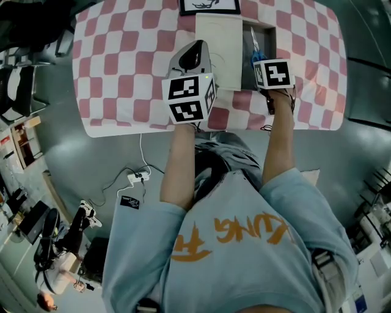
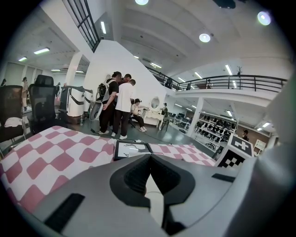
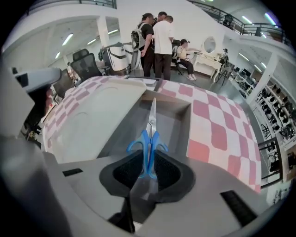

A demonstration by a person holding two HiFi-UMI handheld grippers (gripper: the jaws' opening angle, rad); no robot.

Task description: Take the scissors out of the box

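I am gripping the blue-handled scissors (image 3: 149,139) by their handles in my right gripper (image 3: 148,163), its jaws narrowed onto them. The blades are pointing straight away from me, lengthwise inside the open grey box (image 3: 182,121). My left gripper (image 2: 149,172) is hovering closed and empty, farther left.

A pink and white checked cloth (image 1: 122,67) lies spread out. A flat picture in a black frame (image 1: 209,6) lies at its 12 o'clock edge. At 7 o'clock from the cloth, a white plug strip with wires (image 1: 138,177) lies on the shiny grey floor (image 1: 79,159).
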